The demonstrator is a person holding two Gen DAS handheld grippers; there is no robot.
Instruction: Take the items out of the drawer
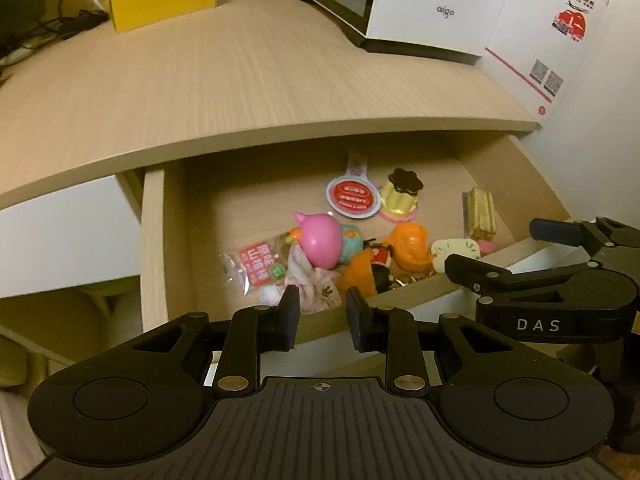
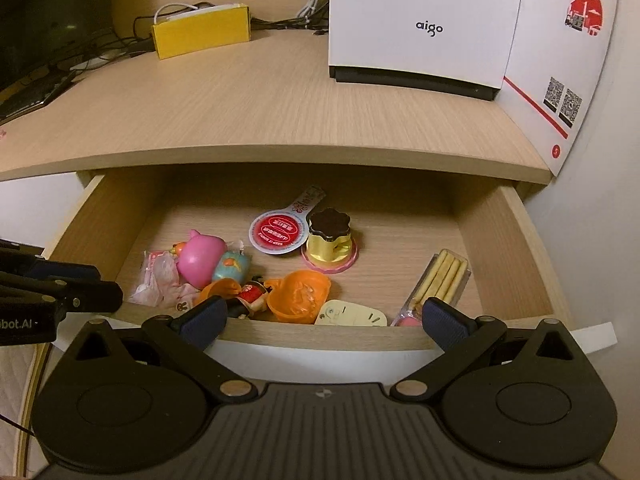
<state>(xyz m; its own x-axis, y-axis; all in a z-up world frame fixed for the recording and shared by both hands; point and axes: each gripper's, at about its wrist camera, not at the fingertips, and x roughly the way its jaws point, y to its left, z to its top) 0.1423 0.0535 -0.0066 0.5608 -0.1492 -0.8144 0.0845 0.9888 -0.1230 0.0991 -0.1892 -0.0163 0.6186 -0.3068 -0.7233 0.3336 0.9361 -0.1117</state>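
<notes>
Open drawer [image 2: 500, 240] of small toys below the desk [image 2: 260, 100] edge, both my grippers held at its front.

The drawer is pulled out; inside lie a pink round toy [image 2: 200, 260], an orange shell piece [image 2: 298, 296], a gold cup with a dark flower lid [image 2: 330, 240], a red-and-white round tag [image 2: 278, 232] and a packet of biscuit sticks [image 2: 442, 280]; my right gripper [image 2: 324, 320] is spread wide and empty over the drawer front; my left gripper [image 1: 322, 320] is parted by a narrow gap, grasping nothing, above the front left; on the desk stand a yellow box [image 2: 202, 32] and a white aigo box [image 2: 424, 24].
</notes>
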